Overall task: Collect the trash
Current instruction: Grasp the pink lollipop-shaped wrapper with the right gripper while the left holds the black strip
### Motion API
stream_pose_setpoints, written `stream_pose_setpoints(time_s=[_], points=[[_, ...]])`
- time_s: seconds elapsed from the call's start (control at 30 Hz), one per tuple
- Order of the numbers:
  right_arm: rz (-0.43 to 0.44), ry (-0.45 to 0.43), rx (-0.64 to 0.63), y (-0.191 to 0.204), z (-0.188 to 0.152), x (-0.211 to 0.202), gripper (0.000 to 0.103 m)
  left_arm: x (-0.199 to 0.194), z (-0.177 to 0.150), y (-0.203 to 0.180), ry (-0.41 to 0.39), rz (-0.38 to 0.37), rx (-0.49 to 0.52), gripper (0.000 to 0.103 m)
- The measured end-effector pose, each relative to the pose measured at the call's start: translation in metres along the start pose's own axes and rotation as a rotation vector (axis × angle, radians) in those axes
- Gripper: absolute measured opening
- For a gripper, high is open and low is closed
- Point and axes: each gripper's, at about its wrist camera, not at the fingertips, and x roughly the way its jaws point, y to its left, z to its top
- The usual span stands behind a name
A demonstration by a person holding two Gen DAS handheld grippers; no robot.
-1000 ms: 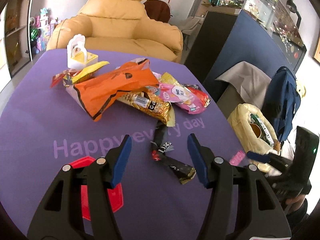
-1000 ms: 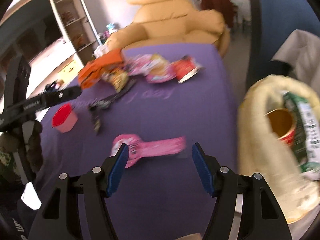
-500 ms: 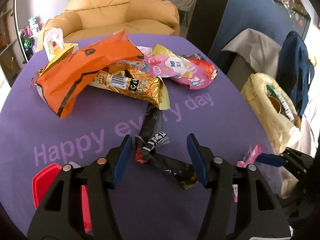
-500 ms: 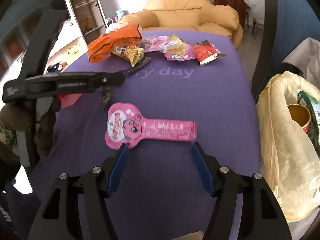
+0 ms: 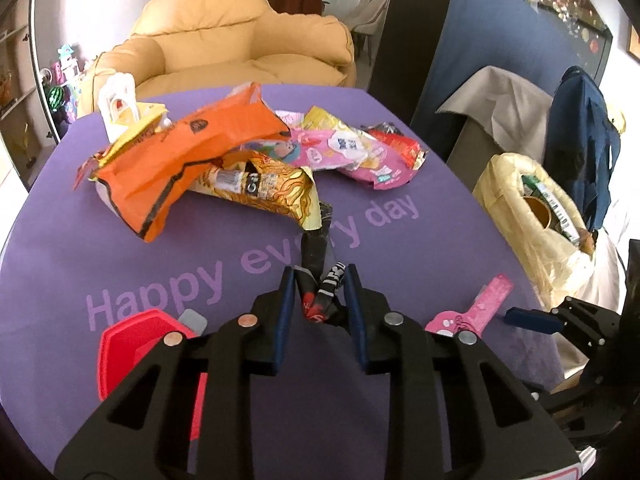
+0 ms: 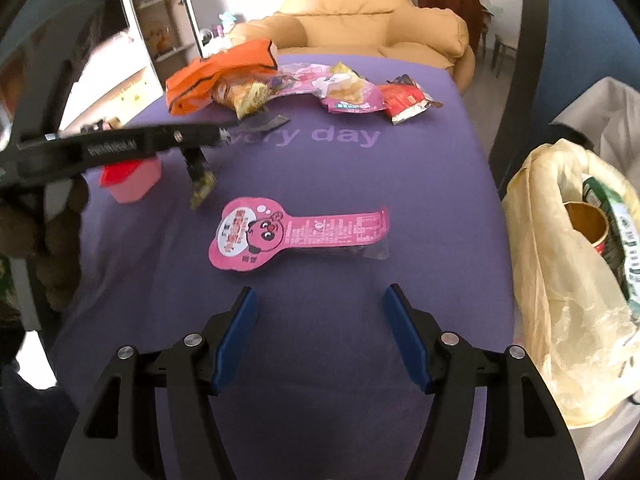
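Observation:
A black snack wrapper (image 5: pixel 316 248) lies on the purple tablecloth (image 5: pixel 80 248), its crumpled near end between the fingers of my left gripper (image 5: pixel 319 280). The jaws are closing; the pads stand close on either side of the wrapper and are not clearly pressing it. From the right wrist view the wrapper's yellow end (image 6: pixel 202 190) shows under that gripper (image 6: pixel 222 134). My right gripper (image 6: pixel 320 300) is open just short of a pink bear-shaped wrapper (image 6: pixel 296 232), with nothing between its fingers. A yellow trash bag (image 6: pixel 540 280) gapes at the table's right edge.
A heap of wrappers sits farther back: an orange bag (image 5: pixel 192 152), a gold noodle packet (image 5: pixel 264 188), pink packets (image 5: pixel 352 152) and a red one (image 6: pixel 404 104). A red cup (image 5: pixel 132 344) stands near left. A beige armchair (image 5: pixel 240 40) is behind the table.
My left gripper has moved forward and down over the black wrapper and its jaws have narrowed around it. The right gripper has settled in front of the pink wrapper and stays wide.

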Motion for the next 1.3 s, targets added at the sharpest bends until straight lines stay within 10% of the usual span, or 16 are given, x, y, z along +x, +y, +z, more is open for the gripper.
stream_pose_setpoints(time_s=[0.57,0.87,1.13,1.3], points=[[-0.013,-0.009,-0.079,0.036,0.017,0.007,0.062,-0.043,-0.007,0.023,-0.073,-0.074,-0.102,0.024],[-0.205,0.0,-0.021,-0.007,0.001,-0.008,0.062,-0.045,-0.011,0.024,-0.075,-0.12,-0.116,0.024],[0.127,0.0,0.23,-0.02,0.007,-0.015,0.062,-0.046,-0.016,0.032,-0.076,-0.115,-0.145,0.024],[0.135,0.028,0.204,-0.005,0.021,0.005,0.062,-0.05,-0.019,0.039,-0.084,-0.1,-0.158,0.024]])
